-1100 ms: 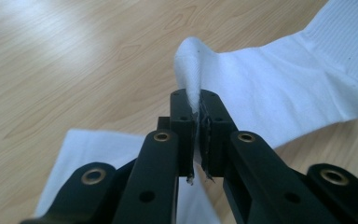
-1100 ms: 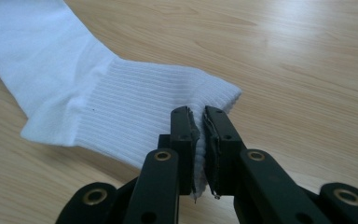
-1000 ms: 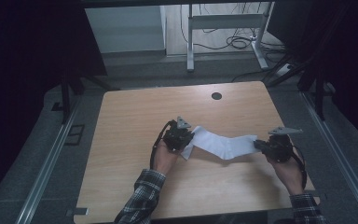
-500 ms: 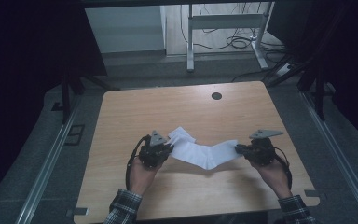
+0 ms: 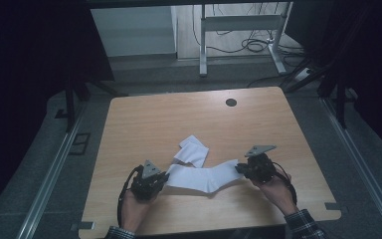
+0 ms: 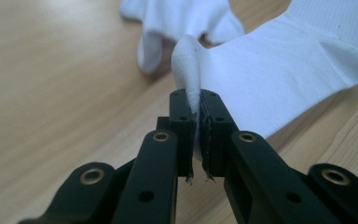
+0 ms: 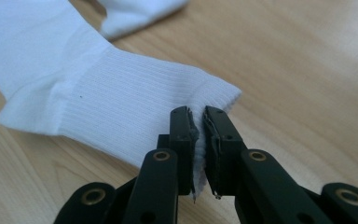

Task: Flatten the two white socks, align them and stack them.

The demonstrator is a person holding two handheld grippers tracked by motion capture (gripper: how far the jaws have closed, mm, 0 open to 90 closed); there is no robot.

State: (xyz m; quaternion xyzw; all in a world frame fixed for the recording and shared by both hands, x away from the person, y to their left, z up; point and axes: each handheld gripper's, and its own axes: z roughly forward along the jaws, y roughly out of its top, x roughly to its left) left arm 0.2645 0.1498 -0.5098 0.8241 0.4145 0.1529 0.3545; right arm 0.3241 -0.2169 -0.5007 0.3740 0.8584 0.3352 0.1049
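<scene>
A white sock lies stretched flat across the near part of a pale wooden surface, between two hand-held grippers. Its ribbed cuff end points toward the right gripper, its smoother toe end toward the left gripper. A second white sock lies crumpled just behind it. Each gripper's black jaws are pressed together, pinching one end of the stretched sock. Both hands come in from the near edge, held low over the surface, the grippers pointing inward toward each other.
</scene>
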